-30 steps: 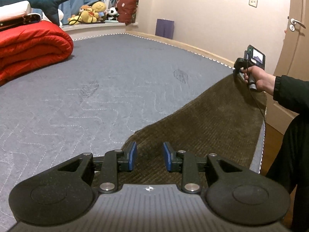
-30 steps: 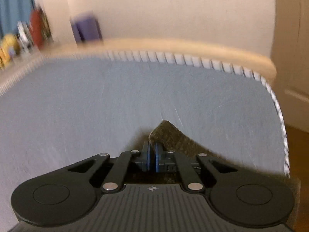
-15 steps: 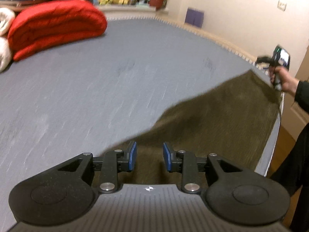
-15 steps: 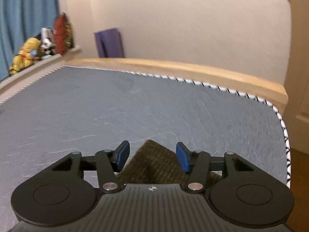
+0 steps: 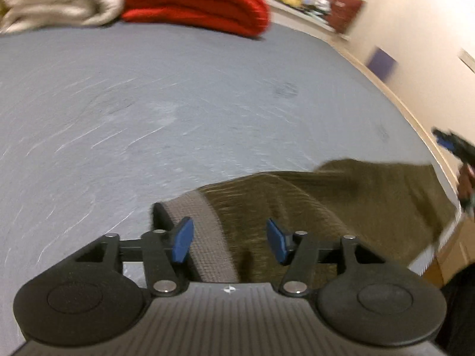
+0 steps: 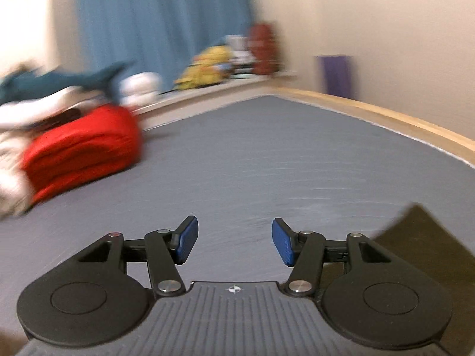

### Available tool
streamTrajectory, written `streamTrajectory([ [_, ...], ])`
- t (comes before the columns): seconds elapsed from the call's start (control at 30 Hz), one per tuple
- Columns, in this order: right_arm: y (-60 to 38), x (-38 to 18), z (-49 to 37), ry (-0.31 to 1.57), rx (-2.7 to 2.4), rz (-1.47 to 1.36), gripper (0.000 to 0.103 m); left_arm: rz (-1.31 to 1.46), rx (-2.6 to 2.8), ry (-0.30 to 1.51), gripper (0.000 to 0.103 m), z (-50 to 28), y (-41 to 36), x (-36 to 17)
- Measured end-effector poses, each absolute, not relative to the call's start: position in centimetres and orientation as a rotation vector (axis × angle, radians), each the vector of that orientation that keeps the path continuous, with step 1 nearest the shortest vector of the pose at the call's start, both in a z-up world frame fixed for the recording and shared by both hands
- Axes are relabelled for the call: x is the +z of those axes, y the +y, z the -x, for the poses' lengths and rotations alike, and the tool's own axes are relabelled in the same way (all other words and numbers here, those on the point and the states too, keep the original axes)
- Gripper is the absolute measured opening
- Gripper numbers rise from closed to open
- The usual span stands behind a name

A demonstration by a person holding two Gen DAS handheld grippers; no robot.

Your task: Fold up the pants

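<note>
The left tongs (image 5: 228, 243) have just been opening and gape over the pale waistband of the olive-brown corduroy pants (image 5: 326, 198), pads clear; the right tongs (image 6: 234, 243) gape empty. Soft, limp, light cloth on the grey bed mattress (image 5: 178, 103) — best pinched at waistband or hem. The red folded quilt (image 5: 193, 0) lies well apart.

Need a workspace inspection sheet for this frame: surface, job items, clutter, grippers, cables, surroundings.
Surface: grey quilted mattress, mostly bare.
Job's things: olive corduroy pants lying at the near edge, waistband showing.
Clutter: red quilt and cream blanket at the far end.
Grippers: left gripper open, jaws have just been opening, above the waistband, not pinching it; right gripper open, nothing between its jaws, pants corner to its right.
Cables: nothing seen.
Surroundings: blue curtain, plush toys on a ledge, cream wall.
</note>
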State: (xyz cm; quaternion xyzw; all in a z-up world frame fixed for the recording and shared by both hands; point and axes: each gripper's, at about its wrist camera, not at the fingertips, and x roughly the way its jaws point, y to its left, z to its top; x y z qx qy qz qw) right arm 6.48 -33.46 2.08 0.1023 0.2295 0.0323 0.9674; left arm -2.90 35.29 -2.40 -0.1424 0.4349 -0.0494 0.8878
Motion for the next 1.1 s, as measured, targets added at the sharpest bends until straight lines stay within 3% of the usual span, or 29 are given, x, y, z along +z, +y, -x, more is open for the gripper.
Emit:
streamTrajectory([
  [0.23,-23.4,2.5,-2.7,0.494,0.361,-0.033,0.058,0.259,-0.135,1.062,0.058,2.2,34.1,-4.8],
  [0.33,-20.7,2.1,-2.1,0.495,0.433,0.060,0.058,0.202,-0.132,1.082,0.034,2.0,33.7,-5.4],
  [0.43,-19.1,2.2,-2.7,0.476,0.452,0.131,0.058,0.139,-0.111,0.963,0.023,4.3,34.1,-2.6],
  [0.57,-18.6,2.5,-3.8,0.486,0.481,0.108,0.058,0.014,-0.180,0.934,0.024,7.6,33.3,-0.4],
  [0.63,-18.3,2.0,-3.8,0.498,0.504,0.117,0.062,-0.069,-0.161,1.045,0.037,7.0,32.4,-2.4],
  [0.7,-17.6,1.0,-3.5,0.514,0.512,0.161,0.062,-0.120,-0.091,1.040,0.050,6.5,32.3,-2.5],
  [0.83,-16.3,-0.6,-3.6,0.555,0.531,0.206,0.062,0.005,-0.067,0.805,0.050,6.4,33.0,1.7],
  [0.93,-15.0,-1.3,-3.5,0.572,0.563,0.225,0.062,-0.036,-0.099,0.741,0.050,5.5,31.4,2.2],
  [1.03,-13.7,-1.5,-3.3,0.568,0.588,0.261,0.062,-0.093,-0.172,0.761,0.049,4.2,29.7,0.4],
  [1.1,-13.2,-1.5,-3.4,0.571,0.598,0.264,0.062,-0.131,-0.086,0.940,0.045,2.4,30.1,-3.0],
])
